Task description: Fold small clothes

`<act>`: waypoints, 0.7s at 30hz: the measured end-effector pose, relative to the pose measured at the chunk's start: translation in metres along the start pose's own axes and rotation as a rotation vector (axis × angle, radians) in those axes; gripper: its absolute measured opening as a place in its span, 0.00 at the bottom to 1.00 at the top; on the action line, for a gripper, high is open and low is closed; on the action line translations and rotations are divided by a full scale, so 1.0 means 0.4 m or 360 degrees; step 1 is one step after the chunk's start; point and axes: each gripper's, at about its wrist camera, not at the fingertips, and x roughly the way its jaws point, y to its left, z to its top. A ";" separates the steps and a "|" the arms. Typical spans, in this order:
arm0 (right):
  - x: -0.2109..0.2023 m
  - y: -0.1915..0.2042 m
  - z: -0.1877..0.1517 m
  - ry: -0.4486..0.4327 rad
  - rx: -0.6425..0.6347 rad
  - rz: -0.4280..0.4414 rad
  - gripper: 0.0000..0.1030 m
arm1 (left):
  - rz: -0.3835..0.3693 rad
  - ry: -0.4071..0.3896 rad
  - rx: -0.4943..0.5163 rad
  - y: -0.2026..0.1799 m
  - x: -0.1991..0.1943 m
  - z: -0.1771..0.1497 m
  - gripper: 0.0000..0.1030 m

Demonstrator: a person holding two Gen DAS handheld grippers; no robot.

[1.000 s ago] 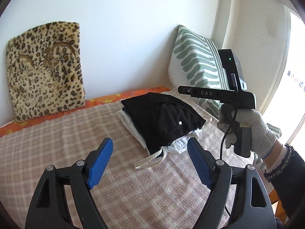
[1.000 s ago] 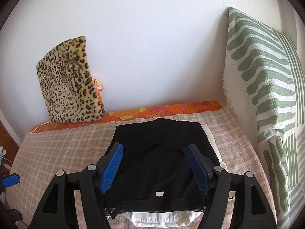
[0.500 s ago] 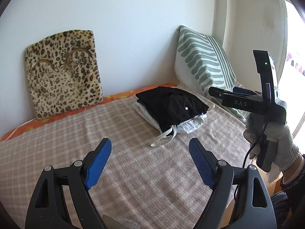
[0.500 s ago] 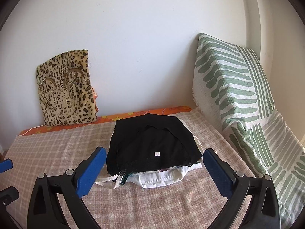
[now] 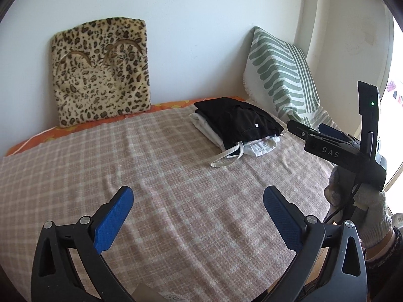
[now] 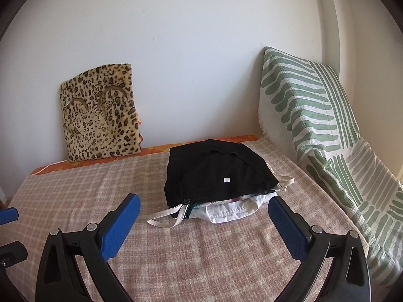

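Both tongs have pulled back from the folded black garment atop the small stack; right tongs spread empty, left tongs opening, nothing between: that piece looks finished.

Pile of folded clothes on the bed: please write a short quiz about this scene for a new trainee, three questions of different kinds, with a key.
1. True or false: the black garment lies on top of the white garment.
2. Which cushion stands nearer the pile? A) leopard cushion B) green striped cushion
3. Fill in: between the fingers of the right gripper there is ____ held.

Key: 1 true. 2 B. 3 nothing; it stands open above the checked blanket. The left gripper is opening, empty too.
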 end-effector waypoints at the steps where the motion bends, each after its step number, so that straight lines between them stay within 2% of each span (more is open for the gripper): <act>1: 0.001 -0.001 -0.003 0.0000 0.0006 0.0003 1.00 | 0.0015 0.0005 0.0001 0.003 0.002 -0.005 1.00; 12: 0.016 -0.004 -0.017 -0.0008 0.0007 -0.0028 1.00 | 0.0042 -0.0023 0.0052 0.015 0.014 -0.043 1.00; 21: 0.030 -0.007 -0.022 0.0006 0.0013 -0.0046 1.00 | 0.0060 -0.0021 0.0029 0.032 0.021 -0.043 1.00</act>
